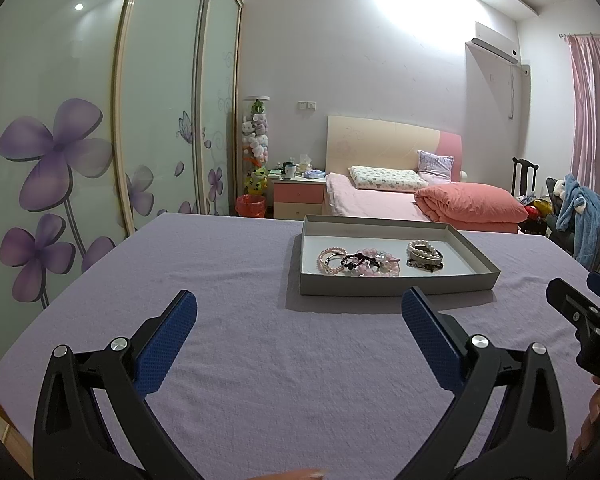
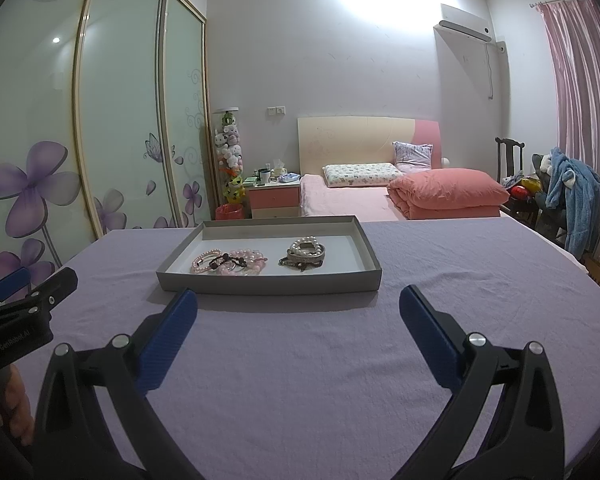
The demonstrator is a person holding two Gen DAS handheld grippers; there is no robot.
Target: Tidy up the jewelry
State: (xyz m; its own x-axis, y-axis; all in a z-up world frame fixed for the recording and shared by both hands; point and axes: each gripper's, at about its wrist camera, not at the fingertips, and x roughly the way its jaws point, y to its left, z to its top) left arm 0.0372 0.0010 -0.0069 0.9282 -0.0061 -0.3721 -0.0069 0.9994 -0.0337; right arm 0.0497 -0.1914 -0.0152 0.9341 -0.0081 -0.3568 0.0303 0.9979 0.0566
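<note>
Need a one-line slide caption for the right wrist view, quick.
Right gripper, jaws open and empty, faces a grey tray of bracelets on a purple-covered table.

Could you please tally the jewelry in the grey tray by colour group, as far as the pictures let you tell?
Pink bead bracelet heaps: 1 heap, with a dark beaded piece in it; single strands too tangled to count.
White pearl and metal bracelet stacks: 1 stack.
Grey tray: 1.
Total: 2 clusters of jewelry in 1 tray.

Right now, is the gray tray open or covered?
Open: the tray has no lid, and the bracelets lie exposed inside.
</note>
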